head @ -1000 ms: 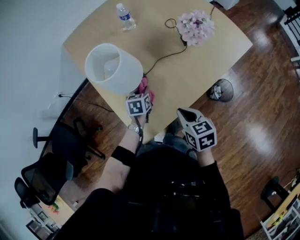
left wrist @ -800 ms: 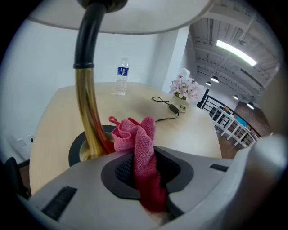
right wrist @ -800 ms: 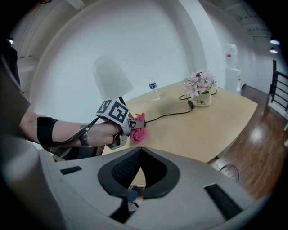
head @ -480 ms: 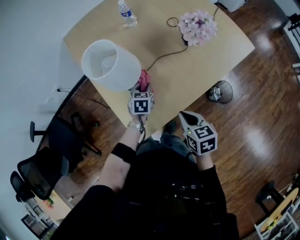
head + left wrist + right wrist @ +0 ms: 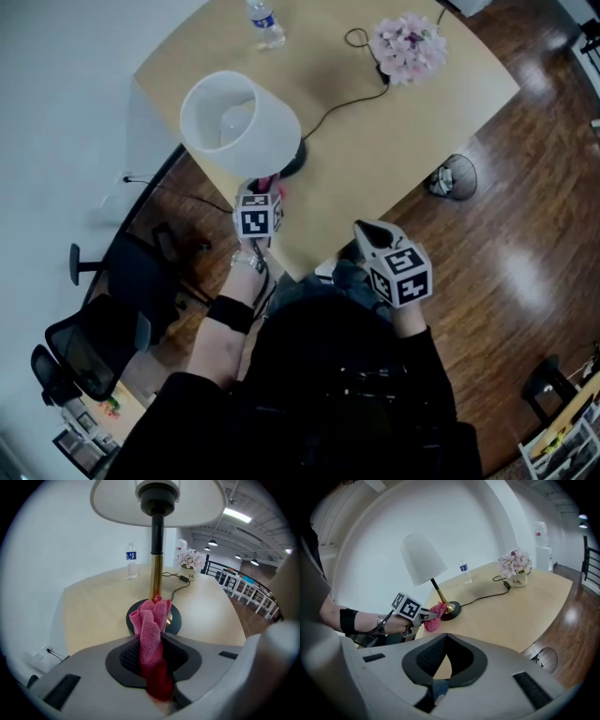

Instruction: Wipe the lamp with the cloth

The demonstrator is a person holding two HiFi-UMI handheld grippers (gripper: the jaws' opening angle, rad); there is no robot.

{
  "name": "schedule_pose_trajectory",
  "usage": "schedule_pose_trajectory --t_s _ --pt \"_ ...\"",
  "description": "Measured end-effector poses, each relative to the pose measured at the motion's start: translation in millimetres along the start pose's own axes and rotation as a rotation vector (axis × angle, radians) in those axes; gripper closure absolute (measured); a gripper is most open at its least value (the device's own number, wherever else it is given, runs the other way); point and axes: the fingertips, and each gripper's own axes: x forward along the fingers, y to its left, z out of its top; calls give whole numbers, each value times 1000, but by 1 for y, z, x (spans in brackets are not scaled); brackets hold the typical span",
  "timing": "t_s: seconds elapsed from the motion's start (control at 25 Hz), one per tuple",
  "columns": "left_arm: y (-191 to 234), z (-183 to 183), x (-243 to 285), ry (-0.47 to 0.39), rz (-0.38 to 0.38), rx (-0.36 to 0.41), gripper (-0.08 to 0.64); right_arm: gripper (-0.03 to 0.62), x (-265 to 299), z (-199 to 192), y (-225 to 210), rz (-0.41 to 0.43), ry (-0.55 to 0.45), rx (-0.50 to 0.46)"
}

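Left tool: we see the left tool (image 5: pixel 153 645) closed on the cloth (image 5: pixel 151 620). Its two pads press the fabric from both sides, and it points down toward the foot of the lamp (image 5: pixel 239 122).
Cloth: it is pink, with a woven texture, and bunched together. Its lower part sits between the jaws. Its free end stands out in front of the tips, just before the lamp's base (image 5: pixel 176 620). We cannot tell if this end touches the base.
Lamp: it stands upright close to the left edge of the desk (image 5: pixel 403 141), between the far left corner and the near corner. We see a white shade (image 5: pixel 423 557), a thin brass stem (image 5: pixel 156 571) and a round dark base.
Right tool: the right tool (image 5: pixel 446 638) is closed and holds nothing. It hangs by the desk's near edge, well apart from the lamp.
Desk: it has a light wooden top, and one corner points toward the person.
Bottle: a clear water bottle (image 5: pixel 266 21) stands upright near the far left side of the desk.
Flowers: a pale pink bunch of flowers (image 5: pixel 408 47) stands toward the far right side. A black cable (image 5: pixel 342 101) runs from beside it to the lamp's base.
Around the desk: we see a dark wooden floor (image 5: pixel 525 244) and a black chair (image 5: pixel 103 328) beyond the desk's left edge.
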Motion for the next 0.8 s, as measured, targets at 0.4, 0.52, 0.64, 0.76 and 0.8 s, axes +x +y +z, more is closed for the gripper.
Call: schedule_pose_trajectory --t_s 0.4,0.52,0.64,0.76,0.8 --pt "42 20 15 -30 -130 135 474 584 18 0 24 -52 6 46" --pt "45 25 20 -33 -199 214 474 584 24 3 28 -77 4 55" --pt "50 34 28 -36 -264 298 474 584 31 7 34 -99 8 63" --pt "54 42 35 -41 -348 348 474 584 40 10 43 -116 19 69" --pt "55 43 36 -43 -375 357 474 584 44 11 46 -121 22 74"
